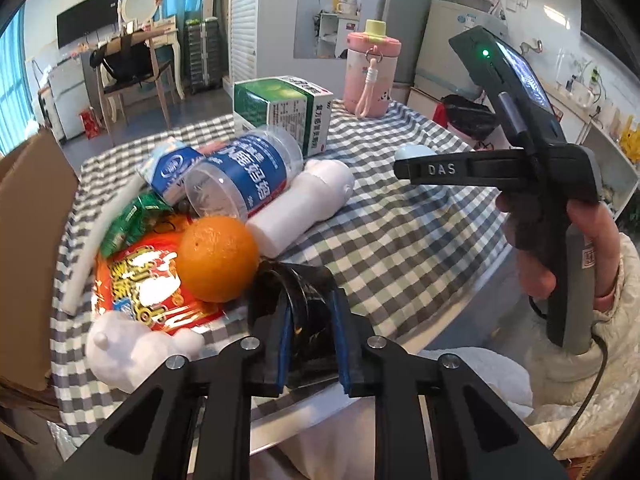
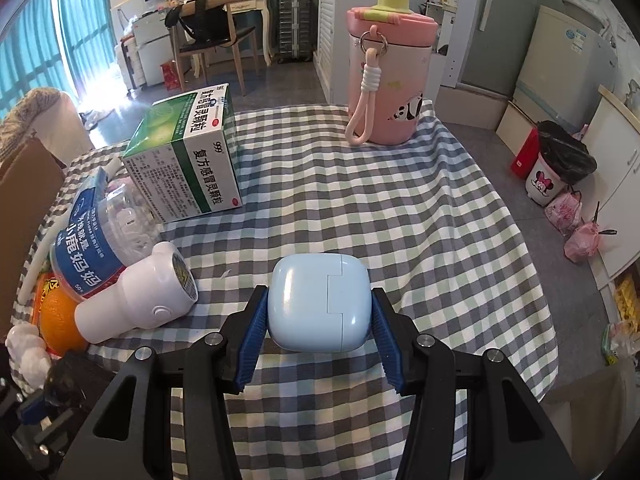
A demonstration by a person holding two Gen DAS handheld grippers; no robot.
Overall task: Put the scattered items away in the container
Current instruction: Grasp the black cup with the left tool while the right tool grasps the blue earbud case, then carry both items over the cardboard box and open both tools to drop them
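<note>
My left gripper [image 1: 310, 314] is shut on a glossy black object [image 1: 298, 284] just above the checked tablecloth [image 1: 400, 232]. Beside it lie an orange [image 1: 218, 258], a red snack packet [image 1: 140, 288], a white figurine [image 1: 120, 348], a white bottle [image 1: 300, 204] and a clear jar with a blue label [image 1: 244, 176]. My right gripper [image 2: 319, 298] is shut on a pale blue rounded case [image 2: 312, 308], held clear of the cloth. A brown cardboard box [image 1: 28, 232] stands at the table's left edge, its inside hidden.
A green and white medicine box [image 2: 188, 156] lies at the back left and a pink drinking bottle [image 2: 388, 76] stands at the far edge. A person's hand [image 1: 600, 248] holds the right gripper's handle. Bare cloth [image 2: 380, 208] spreads across the table's middle and right.
</note>
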